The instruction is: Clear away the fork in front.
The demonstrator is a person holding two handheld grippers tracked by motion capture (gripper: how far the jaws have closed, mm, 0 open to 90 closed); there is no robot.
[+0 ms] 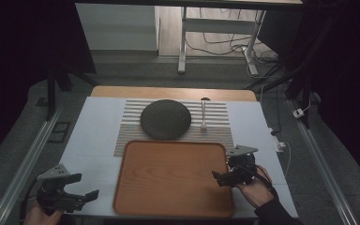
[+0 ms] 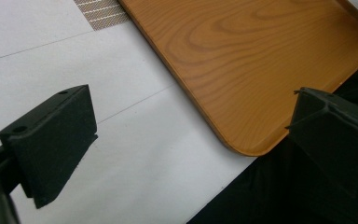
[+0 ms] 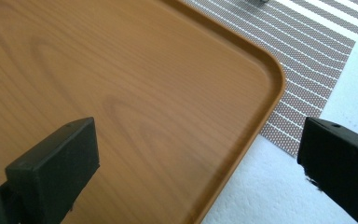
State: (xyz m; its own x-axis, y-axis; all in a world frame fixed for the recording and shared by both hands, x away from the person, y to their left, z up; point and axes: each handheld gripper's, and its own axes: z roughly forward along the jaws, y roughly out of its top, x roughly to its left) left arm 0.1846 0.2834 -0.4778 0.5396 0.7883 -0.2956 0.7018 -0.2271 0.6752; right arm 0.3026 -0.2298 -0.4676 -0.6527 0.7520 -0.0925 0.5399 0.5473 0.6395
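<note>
Two grippers are in my hands, and from the high view I place everything by the wooden tray (image 1: 173, 180) lying at the near side of the white table (image 1: 93, 131). My left gripper (image 1: 82, 187) sits well off the tray's left edge, near the table's front corner, jaws apart and empty, angled toward the tray. My right gripper (image 1: 219, 177) hangs at the tray's right rim, hand (image 1: 255, 190) cocked inward, jaws spread with nothing between them. Beyond the tray's far edge lies a striped placemat (image 1: 215, 119) carrying a dark round plate (image 1: 165, 119) and, right of it, a pale fork (image 1: 203, 115). The left gripper view adds the tray's rounded near-left corner (image 2: 242, 144) reaching the table's front edge, with bare white surface between my jaws and the drop beyond. The right gripper view shows one jaw over the tray's bare wood grain (image 3: 121, 84), the other past its raised far-right corner above the placemat (image 3: 307, 60) and table.
</note>
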